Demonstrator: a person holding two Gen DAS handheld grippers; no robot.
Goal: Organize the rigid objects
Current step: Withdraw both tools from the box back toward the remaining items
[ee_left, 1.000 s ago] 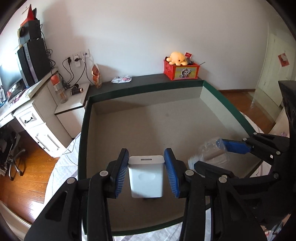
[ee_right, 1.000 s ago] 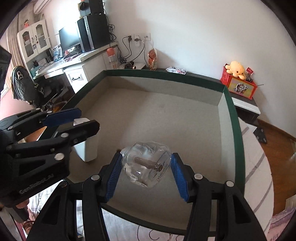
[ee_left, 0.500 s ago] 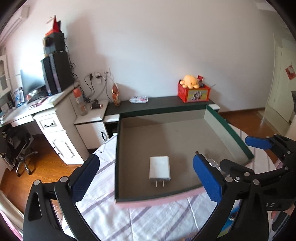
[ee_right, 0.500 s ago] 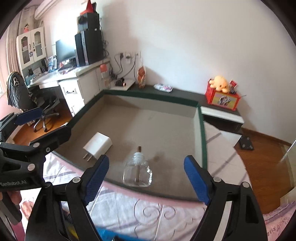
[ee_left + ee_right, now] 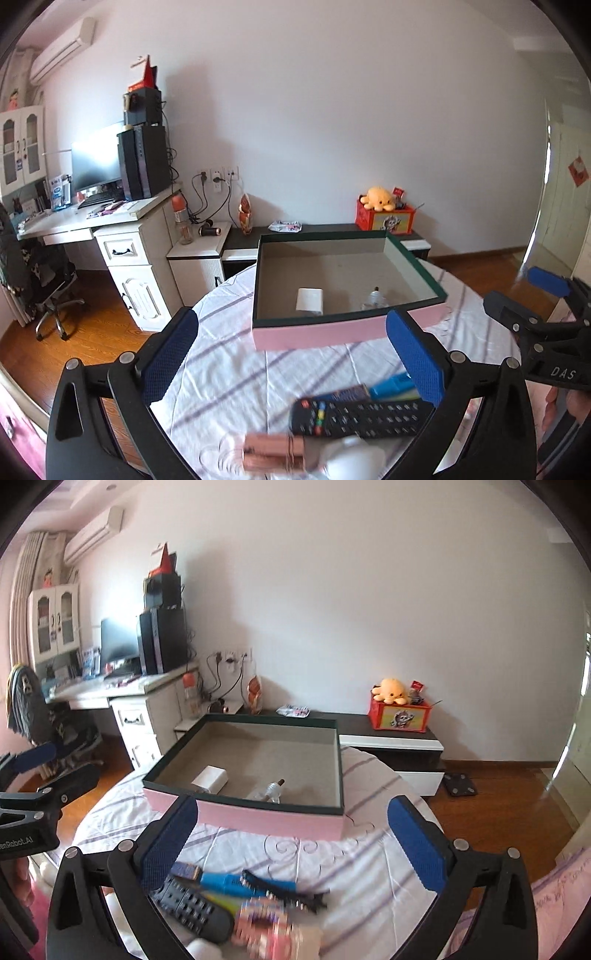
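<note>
A shallow pink box with a dark green rim (image 5: 317,334) (image 5: 258,819) stands on the striped tablecloth. A white charger (image 5: 309,301) (image 5: 212,779) and a small clear glass bottle (image 5: 373,301) (image 5: 271,792) lie inside it, free of both grippers. My left gripper (image 5: 291,343) hangs open in front of the box, holding nothing. Beside it, my right gripper (image 5: 291,830) has its jaws opening, with nothing between them. Under the grippers lie a black remote (image 5: 354,417) (image 5: 192,912), a blue tool (image 5: 391,384) (image 5: 229,880), a black hair clip (image 5: 288,890) and a blurred pink item (image 5: 273,452).
The round table's cloth (image 5: 229,354) ends at the left above the wooden floor. Beyond stand a white desk (image 5: 122,236) with a monitor, an office chair (image 5: 44,280) and a low dark cabinet (image 5: 391,734) bearing a red box with a plush toy (image 5: 399,709).
Both grippers let go, the left of the charger and the right of the bottle. They opened wide and drew back and up out of the box. The near table items came into view.
</note>
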